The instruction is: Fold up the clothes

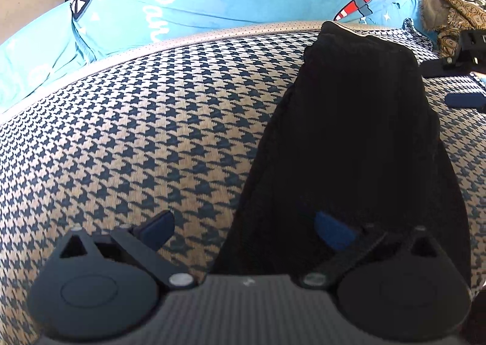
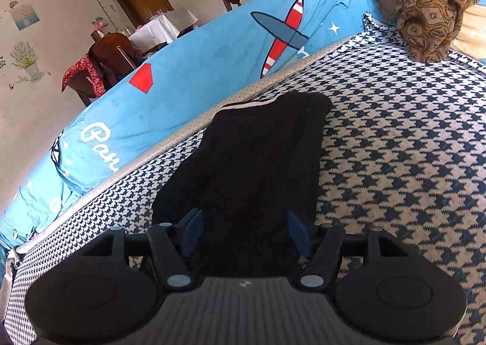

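Matt black cloth garment [image 2: 258, 162], coarse woven houndstooth cover [image 2: 395, 147], smooth blue sheet [image 2: 197, 71]

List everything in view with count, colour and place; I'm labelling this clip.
garment: one, black, white trim at far end, folded lengthwise on the houndstooth cover
houndstooth cover: one, navy and cream, over the seat
blue sheet: one, bright blue with plane print, along the far edge
patterned cloth: one, brown-gold, heaped at the far right corner
chairs: two, dark wood, in the room behind
left tool: open, blue pads, at the garment's left edge
right tool: open, blue pads, astride the garment's near end
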Motion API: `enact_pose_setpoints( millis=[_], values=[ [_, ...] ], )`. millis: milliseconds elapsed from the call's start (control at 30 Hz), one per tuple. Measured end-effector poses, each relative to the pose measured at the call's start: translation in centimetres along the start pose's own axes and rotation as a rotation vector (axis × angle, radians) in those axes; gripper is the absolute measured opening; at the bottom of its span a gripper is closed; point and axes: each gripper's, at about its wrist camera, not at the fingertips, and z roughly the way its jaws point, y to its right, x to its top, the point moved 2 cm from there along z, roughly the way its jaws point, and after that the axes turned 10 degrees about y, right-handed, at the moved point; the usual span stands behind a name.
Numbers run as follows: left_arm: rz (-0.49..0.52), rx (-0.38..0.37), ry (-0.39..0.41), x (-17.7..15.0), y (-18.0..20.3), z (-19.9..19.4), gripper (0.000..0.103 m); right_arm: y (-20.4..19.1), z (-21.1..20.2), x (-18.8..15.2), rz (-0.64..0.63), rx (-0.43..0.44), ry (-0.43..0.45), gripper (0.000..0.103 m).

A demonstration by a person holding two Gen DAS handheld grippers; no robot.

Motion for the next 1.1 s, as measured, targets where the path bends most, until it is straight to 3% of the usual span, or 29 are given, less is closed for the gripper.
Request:
enact_pose_setpoints(
  millis=[533,1100],
  values=[
    [-0.06,-0.005,-0.009,-2.0,-0.2,-2.1,0.103,-1.0,-4.0,-7.2,-0.015,0.045,-0.102,0.063],
    [-0.066,-0.029,-0.021,-3.4,-0.6,-4.0,0.103,-1.0,-7.6,-10.9,-0.038,0.079,-0.158,0.064]
  ],
)
